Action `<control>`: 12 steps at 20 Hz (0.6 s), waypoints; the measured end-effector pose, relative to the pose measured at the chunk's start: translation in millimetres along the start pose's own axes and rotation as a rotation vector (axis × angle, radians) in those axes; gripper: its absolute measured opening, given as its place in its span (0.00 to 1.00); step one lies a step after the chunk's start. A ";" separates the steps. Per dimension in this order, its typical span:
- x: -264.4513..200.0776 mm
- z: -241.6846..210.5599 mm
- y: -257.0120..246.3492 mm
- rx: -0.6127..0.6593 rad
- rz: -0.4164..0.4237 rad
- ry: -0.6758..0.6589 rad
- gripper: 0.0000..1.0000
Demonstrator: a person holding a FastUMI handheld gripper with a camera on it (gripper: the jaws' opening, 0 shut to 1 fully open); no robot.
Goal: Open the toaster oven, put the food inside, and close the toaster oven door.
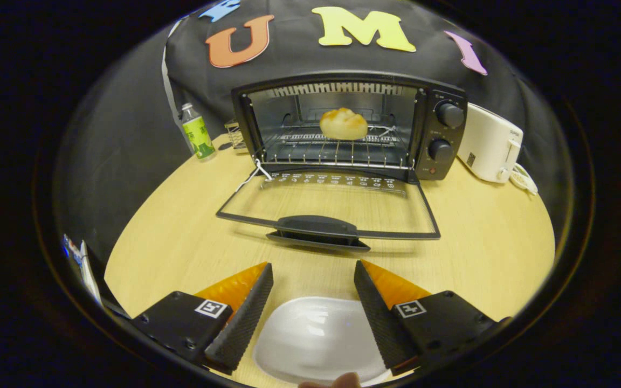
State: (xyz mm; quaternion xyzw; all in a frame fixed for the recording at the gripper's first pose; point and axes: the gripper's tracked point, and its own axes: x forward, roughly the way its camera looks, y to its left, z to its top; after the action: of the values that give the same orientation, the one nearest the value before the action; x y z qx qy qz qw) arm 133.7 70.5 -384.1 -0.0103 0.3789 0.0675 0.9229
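A black toaster oven [440, 129] stands at the back of the wooden table, its glass door [326, 207] folded down flat toward me with the handle [318, 226] at the front edge. A golden bread roll [343, 123] rests on the wire rack [337, 148] inside. My gripper [313, 272] is open, its fingers spread wide and holding nothing, a short way in front of the door handle. A white empty plate [316, 339] lies on the table between and below the fingers.
A white toaster [491, 143] stands right of the oven. A green-labelled bottle [196, 132] and a small wire object [233, 134] sit left of it. The wooden table [483, 242] spreads to both sides. A fingertip [343, 381] shows by the plate's near rim.
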 end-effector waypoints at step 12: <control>24.9 0.7 -4.7 0.026 -0.053 0.023 0.97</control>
State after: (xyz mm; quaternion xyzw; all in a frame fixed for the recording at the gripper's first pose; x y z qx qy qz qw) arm 152.3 68.8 -401.2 -0.0090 0.3899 0.0382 0.9200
